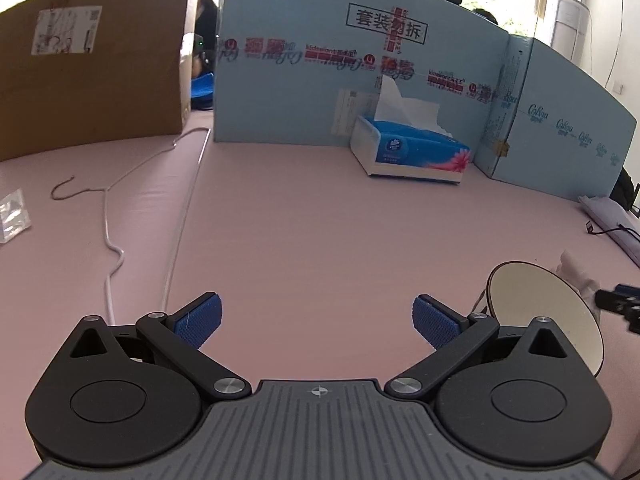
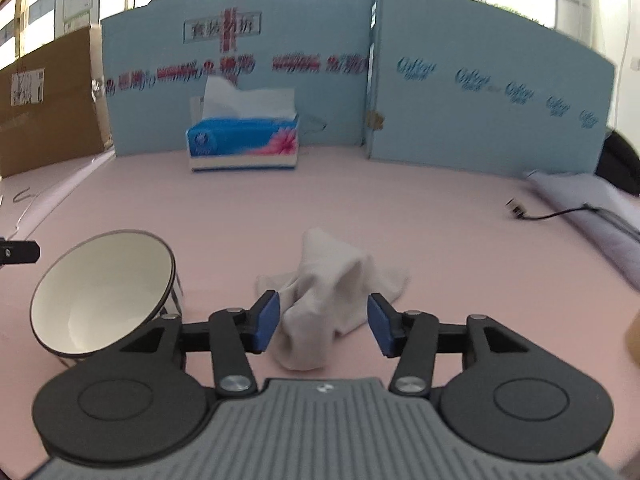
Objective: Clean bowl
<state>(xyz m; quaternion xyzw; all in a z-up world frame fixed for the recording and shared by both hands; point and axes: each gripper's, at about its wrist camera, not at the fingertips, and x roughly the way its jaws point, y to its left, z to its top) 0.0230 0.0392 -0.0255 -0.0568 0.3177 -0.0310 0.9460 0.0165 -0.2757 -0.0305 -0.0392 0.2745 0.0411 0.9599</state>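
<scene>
A cream bowl with a dark rim point(image 2: 100, 292) sits on the pink table, left of my right gripper; it also shows at the right of the left wrist view point(image 1: 548, 312). A crumpled white cloth point(image 2: 336, 292) lies on the table, partly between the open pads of my right gripper point(image 2: 323, 322), which do not press it. My left gripper point(image 1: 316, 322) is open and empty over bare table, left of the bowl. The cloth's edge point(image 1: 576, 272) shows beyond the bowl.
A blue tissue box point(image 2: 244, 142) stands at the back against light-blue cardboard panels point(image 2: 480, 92). A brown cardboard box point(image 1: 92, 68) stands back left. A white wire hanger point(image 1: 116, 216) lies at the left. A black cable point(image 2: 548, 214) lies at the right.
</scene>
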